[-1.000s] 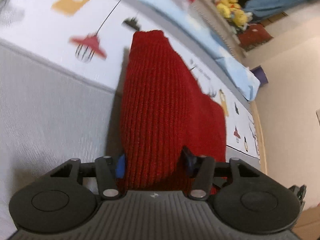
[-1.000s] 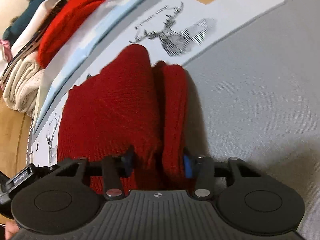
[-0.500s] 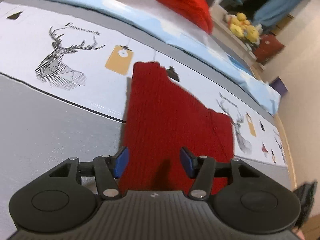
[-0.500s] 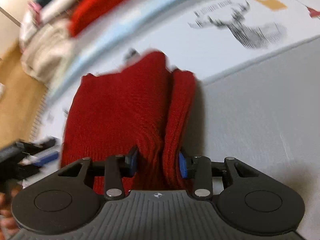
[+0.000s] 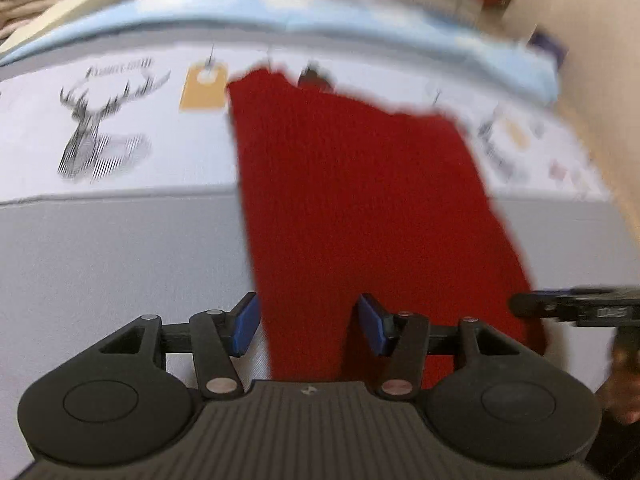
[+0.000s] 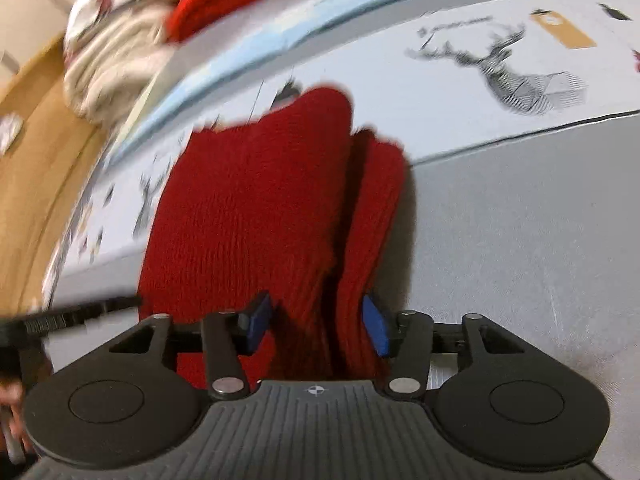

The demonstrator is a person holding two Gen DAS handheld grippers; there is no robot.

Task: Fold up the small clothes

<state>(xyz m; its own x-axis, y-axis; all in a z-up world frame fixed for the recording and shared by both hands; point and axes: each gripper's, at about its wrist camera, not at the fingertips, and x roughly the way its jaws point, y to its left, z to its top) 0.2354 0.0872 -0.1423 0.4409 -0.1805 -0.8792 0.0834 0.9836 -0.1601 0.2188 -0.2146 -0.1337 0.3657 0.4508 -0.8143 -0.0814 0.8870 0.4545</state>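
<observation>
A red knitted garment point(image 5: 360, 200) lies on a grey and white printed bed cover point(image 5: 120, 248). My left gripper point(image 5: 307, 322) is open, its blue pads on either side of the garment's near edge, holding nothing. In the right wrist view the same garment point(image 6: 248, 216) shows a folded ridge along its right side. My right gripper point(image 6: 318, 322) has its blue pads against bunched knit at the near edge, shut on the garment. The right gripper's tip shows at the left view's right edge point(image 5: 576, 306).
A light blue sheet point(image 5: 280, 12) runs along the far side of the cover. A pile of beige and red clothes point(image 6: 132, 40) lies beyond it. A wooden bed frame point(image 6: 36, 140) borders the left. Deer prints point(image 6: 508, 64) mark the white band.
My left gripper let go of the garment and opened; the garment now lies flat. Both views swung and are blurred. My right gripper stays on the folded edge.
</observation>
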